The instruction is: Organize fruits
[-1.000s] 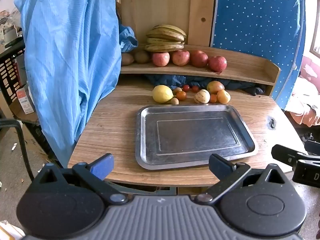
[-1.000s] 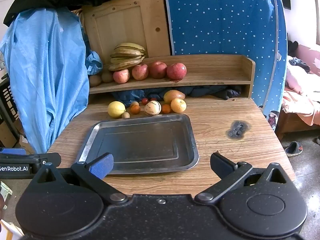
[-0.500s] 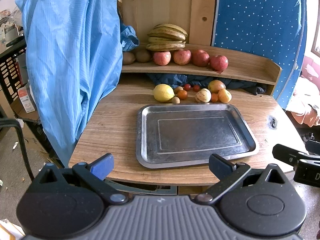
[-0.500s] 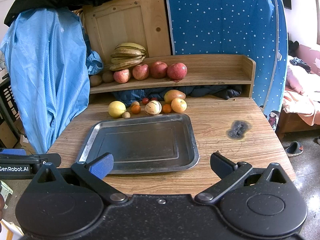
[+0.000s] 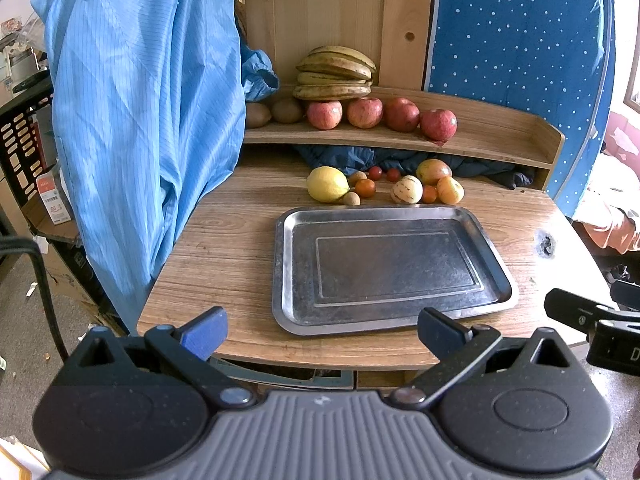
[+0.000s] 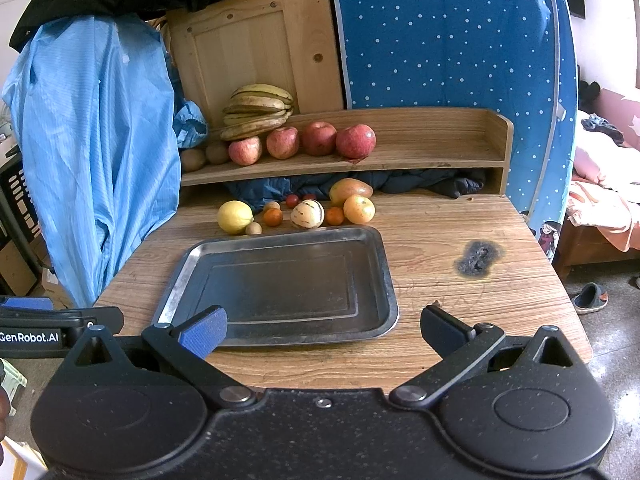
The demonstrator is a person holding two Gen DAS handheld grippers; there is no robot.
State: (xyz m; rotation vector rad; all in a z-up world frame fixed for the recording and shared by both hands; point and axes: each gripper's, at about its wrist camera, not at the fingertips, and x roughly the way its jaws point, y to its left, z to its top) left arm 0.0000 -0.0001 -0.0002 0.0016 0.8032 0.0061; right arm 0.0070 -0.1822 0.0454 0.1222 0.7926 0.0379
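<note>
Standing widest: the wooden desk (image 5: 224, 264), which carries everything, with a burnt dark spot (image 6: 478, 258) near its right edge.
Blue coat: a hanging garment (image 5: 136, 112) covers the desk's left side and drops past its left edge.
Dotted blue panel: it (image 6: 448, 32) stands upright behind the desk's back right corner.
Shelf: a raised wooden shelf (image 5: 492, 136) runs along the desk's back edge, with dark blue cloth (image 5: 344, 157) bunched underneath it.
Tray: a metal tray (image 5: 280, 264) lies flat at the middle of the desk, close to the front edge, with nothing in it.
Left gripper: the left gripper (image 5: 322, 328) hangs off the front edge, jaws spread wide and holding nothing.
Right gripper: the right gripper (image 6: 324, 326) sits over the front edge beside the tray's front right corner, jaws likewise wide apart and unloaded.
Bananas: a bunch (image 5: 334, 74) rests at the shelf's left part.
Apples: four red apples (image 5: 402, 114) line up in front of the bananas, with two brown kiwis (image 5: 286, 110) to their left.
Loose fruit: a lemon (image 5: 327, 184), a striped melon (image 5: 406, 190), a mango (image 5: 433, 171) and several small oranges and tomatoes (image 5: 365, 187) lie in a row between the tray's back rim and the shelf, none touching the tray.
</note>
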